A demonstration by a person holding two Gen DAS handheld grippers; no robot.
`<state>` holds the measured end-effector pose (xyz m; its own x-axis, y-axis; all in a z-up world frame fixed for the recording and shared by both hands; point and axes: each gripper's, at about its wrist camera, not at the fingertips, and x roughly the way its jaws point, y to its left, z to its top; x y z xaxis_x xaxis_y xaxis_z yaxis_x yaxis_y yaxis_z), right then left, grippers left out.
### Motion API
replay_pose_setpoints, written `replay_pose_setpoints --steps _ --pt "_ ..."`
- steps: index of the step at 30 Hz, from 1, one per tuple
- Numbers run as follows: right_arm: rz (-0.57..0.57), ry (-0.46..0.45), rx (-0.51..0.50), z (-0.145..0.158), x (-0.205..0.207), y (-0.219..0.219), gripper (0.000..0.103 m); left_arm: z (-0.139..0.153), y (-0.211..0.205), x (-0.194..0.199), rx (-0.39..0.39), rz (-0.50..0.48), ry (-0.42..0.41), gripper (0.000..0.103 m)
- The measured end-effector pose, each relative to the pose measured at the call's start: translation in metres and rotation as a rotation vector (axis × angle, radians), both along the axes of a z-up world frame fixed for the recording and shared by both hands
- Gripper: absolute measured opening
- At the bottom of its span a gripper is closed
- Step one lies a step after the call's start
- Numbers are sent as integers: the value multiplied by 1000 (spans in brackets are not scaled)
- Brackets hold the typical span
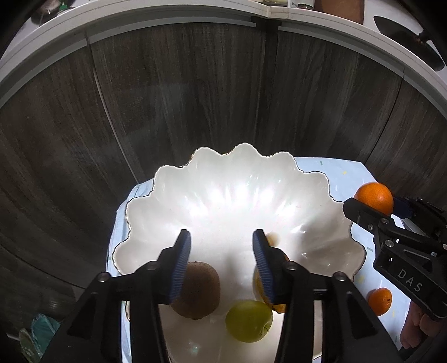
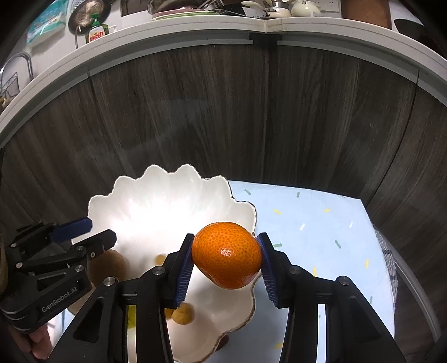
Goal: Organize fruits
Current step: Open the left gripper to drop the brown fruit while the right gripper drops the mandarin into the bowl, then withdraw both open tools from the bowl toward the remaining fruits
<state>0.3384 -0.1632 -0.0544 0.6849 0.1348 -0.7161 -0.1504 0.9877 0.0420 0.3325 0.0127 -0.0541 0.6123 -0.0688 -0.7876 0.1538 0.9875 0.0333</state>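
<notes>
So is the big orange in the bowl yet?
Not yet. The orange is held in the right gripper, above the bowl rim.

Non-task items only. Dark wood-grain cabinet fronts [image 2: 223, 111] fill the middle of both views, split by vertical seams. A white countertop edge [image 2: 167, 30] arcs across the top of each frame. In the right wrist view, upper left: a green dish-soap bottle [image 2: 97, 30], a metal strainer [image 2: 88, 14] just behind it, a pale blue packet [image 2: 46, 21] and a wire rack [image 2: 11, 83] at the far left edge. Top centre: stacked plates [image 2: 181, 12]; top right: cream-coloured pots [image 2: 293, 8]. A light blue cloth with small coloured dashes [image 2: 321, 223] covers the surface at lower right.
</notes>
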Motion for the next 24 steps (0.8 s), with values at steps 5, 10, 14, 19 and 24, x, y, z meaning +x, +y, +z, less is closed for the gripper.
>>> replay_pose_setpoints --steps 5,10,14,19,24 --pt "-17 -38 -10 7 -7 -2 69 4 4 -3 0 30 -12 64" --pt "-22 -49 -7 13 -12 -5 69 12 6 -8 14 62 -32 86" --pt "-28 -63 -7 17 -19 -7 77 20 5 -16 28 80 -70 95" --pt "-38 -78 -7 25 -26 -13 77 30 3 -24 35 79 -90 99" --pt "-55 -104 -18 35 -36 -22 81 39 -4 -35 42 70 -110 102"
